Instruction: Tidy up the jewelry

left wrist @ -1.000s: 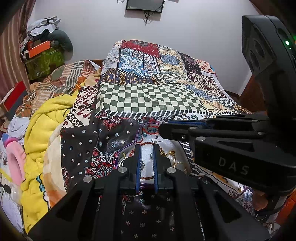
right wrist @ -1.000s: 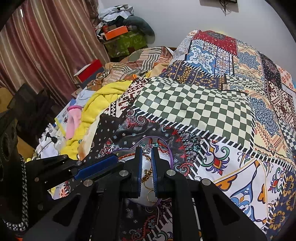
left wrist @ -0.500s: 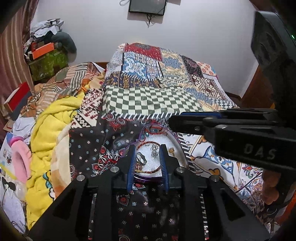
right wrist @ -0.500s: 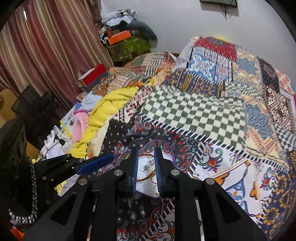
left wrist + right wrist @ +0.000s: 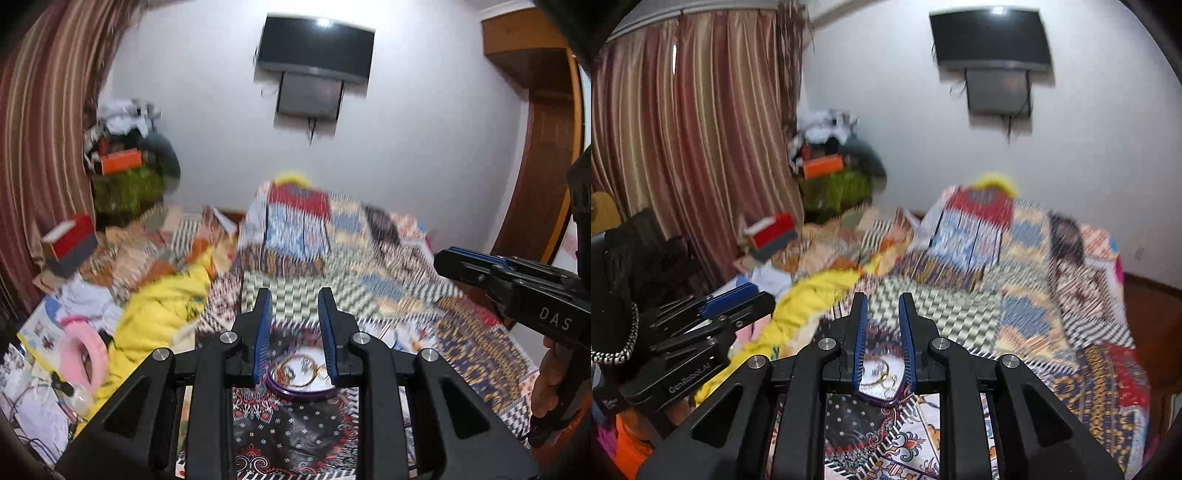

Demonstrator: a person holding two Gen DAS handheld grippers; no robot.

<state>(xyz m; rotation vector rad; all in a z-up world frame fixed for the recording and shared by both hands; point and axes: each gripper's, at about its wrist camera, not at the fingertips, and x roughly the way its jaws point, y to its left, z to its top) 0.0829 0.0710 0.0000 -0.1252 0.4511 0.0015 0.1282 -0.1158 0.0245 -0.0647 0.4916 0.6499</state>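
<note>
Now you are holding both grippers above the bed, and neither is touching anything. Your left gripper (image 5: 295,328) is standing with its jaws apart, a clear gap between the blue pads (image 5: 263,332), and nothing is sitting between them. Your right gripper (image 5: 882,332) is also keeping a narrower gap, empty too. The jewelry (image 5: 301,365) is lying in a white plate with a purple rim (image 5: 295,394), which is resting on the patterned bedspread (image 5: 402,295), just under the fingertips in both views. Gold hoops (image 5: 882,373) are showing on the plate; smaller pieces are too blurred to tell.
</note>
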